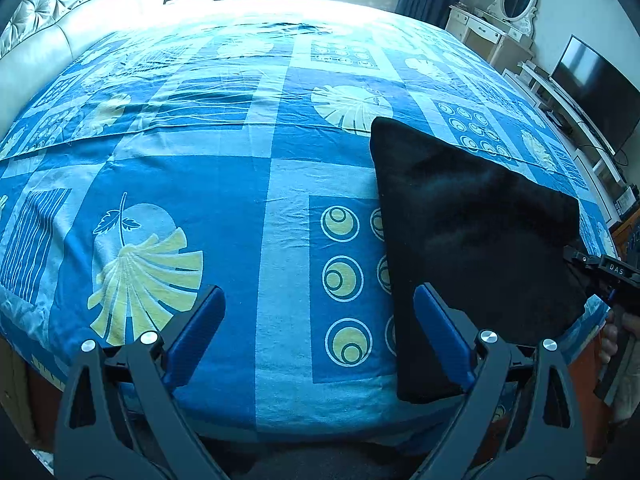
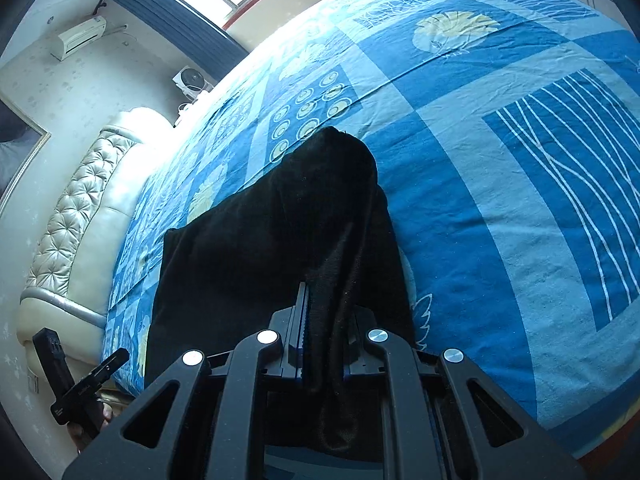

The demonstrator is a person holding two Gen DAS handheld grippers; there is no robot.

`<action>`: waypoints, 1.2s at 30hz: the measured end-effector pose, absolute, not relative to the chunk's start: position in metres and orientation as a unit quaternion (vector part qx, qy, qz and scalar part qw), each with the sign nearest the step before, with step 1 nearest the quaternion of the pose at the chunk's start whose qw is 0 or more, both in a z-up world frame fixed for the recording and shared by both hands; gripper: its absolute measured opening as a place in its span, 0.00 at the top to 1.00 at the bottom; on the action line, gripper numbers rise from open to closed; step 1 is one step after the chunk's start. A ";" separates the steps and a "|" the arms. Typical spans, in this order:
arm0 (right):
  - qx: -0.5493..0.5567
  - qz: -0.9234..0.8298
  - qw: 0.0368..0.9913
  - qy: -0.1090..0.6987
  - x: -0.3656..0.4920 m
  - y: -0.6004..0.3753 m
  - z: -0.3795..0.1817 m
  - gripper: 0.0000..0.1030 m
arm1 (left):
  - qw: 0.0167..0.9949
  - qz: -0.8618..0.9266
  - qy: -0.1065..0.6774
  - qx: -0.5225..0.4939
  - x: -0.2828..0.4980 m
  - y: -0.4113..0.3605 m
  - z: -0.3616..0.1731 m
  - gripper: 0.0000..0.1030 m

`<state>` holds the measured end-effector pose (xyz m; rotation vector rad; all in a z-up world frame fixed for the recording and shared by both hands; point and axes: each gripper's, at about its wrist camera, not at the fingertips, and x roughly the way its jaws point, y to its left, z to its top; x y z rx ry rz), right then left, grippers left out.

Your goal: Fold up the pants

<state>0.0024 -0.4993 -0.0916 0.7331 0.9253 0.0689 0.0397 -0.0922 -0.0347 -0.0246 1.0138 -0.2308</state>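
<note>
The black pants [image 1: 472, 216] lie folded on the blue patterned bed sheet [image 1: 224, 184], at the right near the front edge. My left gripper [image 1: 318, 304] is open and empty, hovering over the sheet just left of the pants; its right finger overlaps the pants' left edge. My right gripper [image 2: 326, 320] is shut on a bunched fold of the black pants [image 2: 280, 232] and lifts that part up off the bed. It also shows in the left wrist view [image 1: 600, 276] at the pants' right side.
A padded cream headboard [image 1: 52, 20] runs along the left. A white dresser with mirror [image 1: 500, 28] and a TV [image 1: 596, 92] stand at the right. Curtains and a window lie beyond the bed. The left gripper shows in the right wrist view [image 2: 92, 384].
</note>
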 end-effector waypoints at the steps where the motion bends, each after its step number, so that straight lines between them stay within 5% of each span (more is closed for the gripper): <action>1: 0.353 0.034 0.828 0.434 0.002 -0.501 -0.094 0.88 | 0.867 -0.110 0.486 -0.011 0.040 -0.093 -0.036 0.08; 11: 0.389 0.050 0.817 0.423 -0.007 -0.512 -0.094 0.80 | 0.862 -0.114 0.493 -0.008 0.043 -0.104 -0.042 0.08; 14: 0.409 0.047 0.817 0.404 -0.018 -0.522 -0.087 0.66 | 0.863 -0.119 0.491 -0.008 0.044 -0.108 -0.040 0.08; 16: 0.414 0.030 0.825 0.383 -0.027 -0.533 -0.081 0.42 | 0.863 -0.124 0.490 -0.007 0.046 -0.111 -0.039 0.08; 33: 0.426 0.149 0.779 0.436 0.008 -0.519 -0.119 0.29 | 0.762 -0.309 0.555 -0.124 0.089 -0.156 -0.089 0.08; 35: 0.393 0.152 0.785 0.454 0.014 -0.507 -0.117 0.32 | 0.750 -0.313 0.569 -0.128 0.096 -0.159 -0.102 0.22; 36: 0.375 0.150 0.789 0.463 0.015 -0.501 -0.117 0.43 | 0.751 -0.308 0.570 -0.127 0.097 -0.159 -0.105 0.29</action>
